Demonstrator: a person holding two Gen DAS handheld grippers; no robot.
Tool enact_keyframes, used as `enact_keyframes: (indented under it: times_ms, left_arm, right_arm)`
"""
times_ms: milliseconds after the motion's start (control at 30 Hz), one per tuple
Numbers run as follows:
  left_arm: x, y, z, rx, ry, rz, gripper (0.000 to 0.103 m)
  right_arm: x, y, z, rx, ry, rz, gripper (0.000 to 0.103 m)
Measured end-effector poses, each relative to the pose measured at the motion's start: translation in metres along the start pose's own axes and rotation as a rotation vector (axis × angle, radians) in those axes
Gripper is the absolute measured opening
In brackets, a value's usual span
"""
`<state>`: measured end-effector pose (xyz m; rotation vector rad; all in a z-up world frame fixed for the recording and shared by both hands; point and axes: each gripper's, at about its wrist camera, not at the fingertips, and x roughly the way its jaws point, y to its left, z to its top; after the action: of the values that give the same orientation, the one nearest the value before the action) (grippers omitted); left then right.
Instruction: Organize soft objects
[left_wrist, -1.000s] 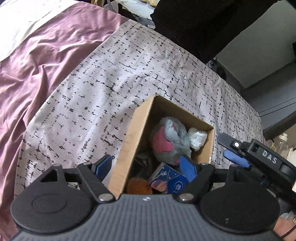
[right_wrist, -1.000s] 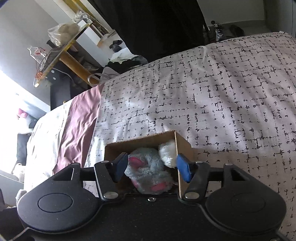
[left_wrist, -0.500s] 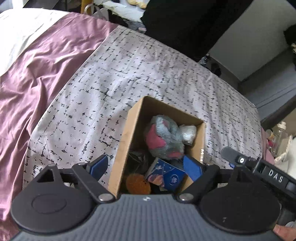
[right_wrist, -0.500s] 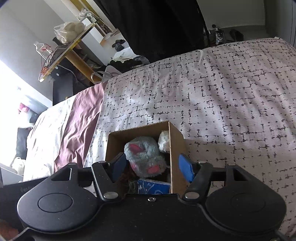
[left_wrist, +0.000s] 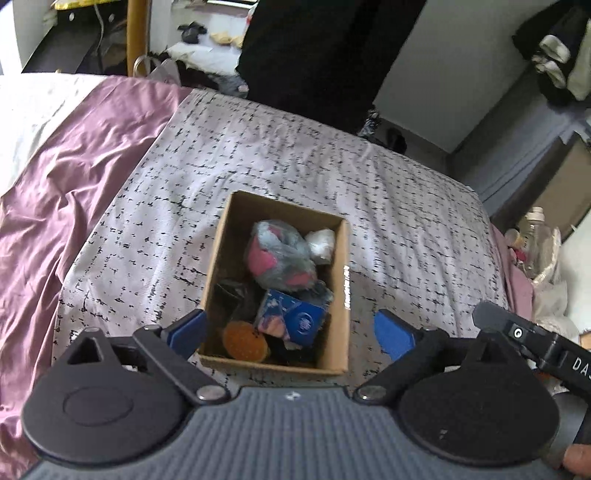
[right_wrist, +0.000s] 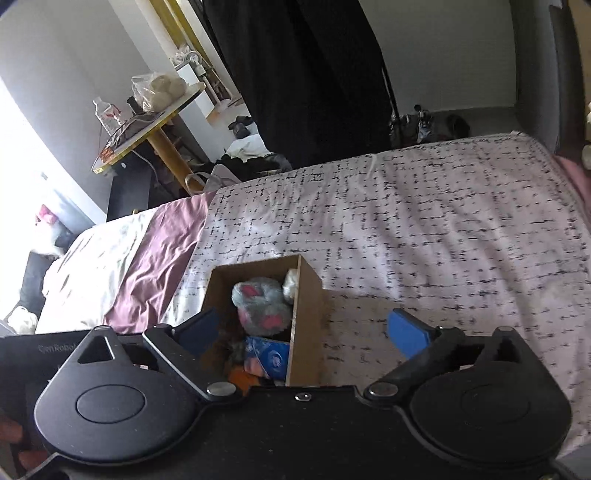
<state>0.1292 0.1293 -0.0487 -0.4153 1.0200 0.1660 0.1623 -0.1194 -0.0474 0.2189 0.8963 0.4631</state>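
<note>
- The cardboard box (left_wrist: 338, 295) sits on the bed (left_wrist: 406, 221), on the white cover with black marks.
- Inside the box lie a fluffy grey and pink toy (left_wrist: 280, 254), a small white bundle (left_wrist: 321, 242), a blue packet (left_wrist: 295, 319) and an orange round thing (left_wrist: 243, 339).
- The left claw (left_wrist: 291, 328) hangs above the box's near end. Its jaws have just been opening and now stand wide, with nothing in their grip.
- The toy lies at 12 o'clock from the left claw.
- The right claw (right_wrist: 306, 332) is above the bed, by the box's right wall. Its jaws have just been opening too and stand wide, holding nothing.
- From the right claw, the toy (right_wrist: 258, 304) lies at about 11 o'clock.
- A purple sheet (left_wrist: 74, 177) lies at 9 o'clock of the box.
</note>
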Motion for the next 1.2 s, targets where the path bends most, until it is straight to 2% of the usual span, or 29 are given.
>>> enact_keyframes:
  times_ms: [267, 367, 533, 900, 1200]
  left_arm:
    - [-0.038, -0.029, -0.035, 0.102, -0.092, 0.004, 0.102]
    - [-0.049, -0.033, -0.048, 0.11, -0.113, 0.009, 0.102]
    - [-0.07, -0.034, -0.07, 0.128, -0.169, 0.01, 0.102]
    - [-0.101, -0.036, -0.106, 0.157, -0.207, -0.031, 0.102]
    - [-0.127, -0.045, -0.132, 0.189, -0.263, -0.026, 0.102]
  right_arm:
    - [-0.05, -0.014, -0.02, 0.01, -0.092, -0.033, 0.103]
    - [-0.066, -0.015, -0.029, -0.006, -0.113, -0.086, 0.103]
    - [-0.09, -0.019, -0.044, -0.003, -0.142, -0.084, 0.103]
    - [-0.133, -0.017, -0.079, -0.027, -0.209, -0.115, 0.103]
    - [-0.159, -0.012, -0.105, -0.052, -0.237, -0.166, 0.103]
